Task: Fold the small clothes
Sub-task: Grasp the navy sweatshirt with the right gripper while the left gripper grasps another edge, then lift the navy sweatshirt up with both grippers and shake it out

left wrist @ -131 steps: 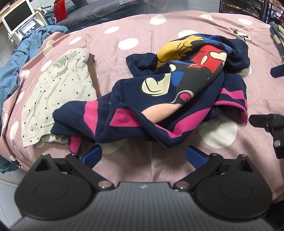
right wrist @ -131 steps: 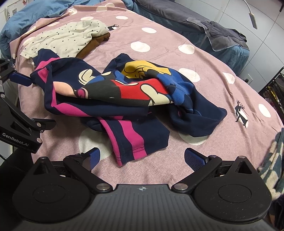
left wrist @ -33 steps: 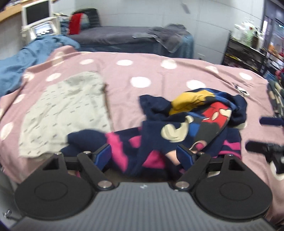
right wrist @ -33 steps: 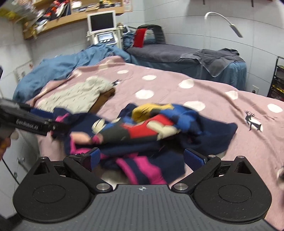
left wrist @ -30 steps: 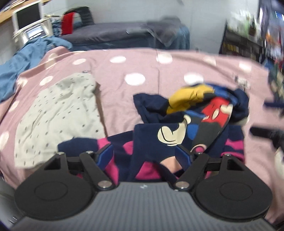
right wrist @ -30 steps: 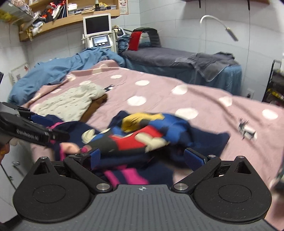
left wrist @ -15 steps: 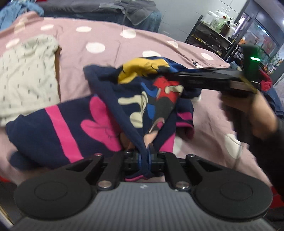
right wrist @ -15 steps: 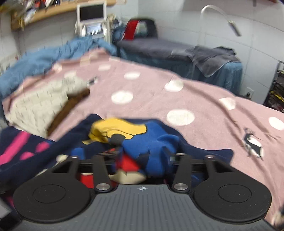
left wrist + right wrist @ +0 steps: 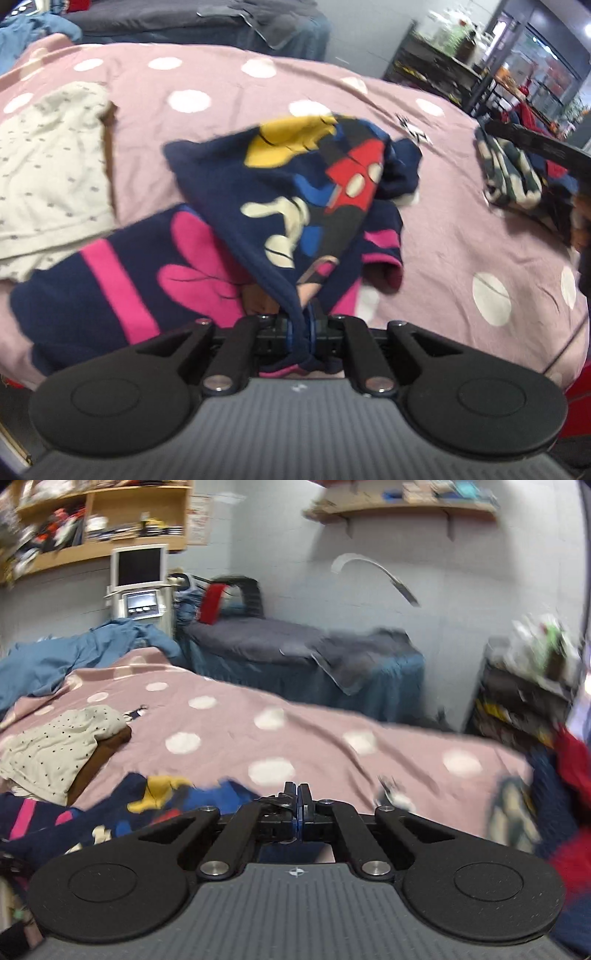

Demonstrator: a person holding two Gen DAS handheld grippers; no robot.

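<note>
Two grippers are working one garment; at the bottom centre of the left wrist view, the left gripper (image 9: 300, 328) is pinching a bunched edge of the navy cartoon-print top (image 9: 295, 199), its fingers pressed together on the cloth; from that pinch the fabric is fanning up and away toward the middle of the frame, its long axis running from the jaws to the yellow patch at upper centre, while a pink-striped part is lying flat at lower left on the pink polka-dot bedspread (image 9: 443, 236); at the bottom centre of the right wrist view, the right gripper (image 9: 297, 805) is showing its fingers pressed together, though whether cloth is caught between them cannot be told; the top is lying low and to the left of those fingers, so the left gripper appears the nearer hold; spreading the top flat likely comes next; further off at left, a cream dotted garment (image 9: 48, 173) is resting folded on the bedspread.
</note>
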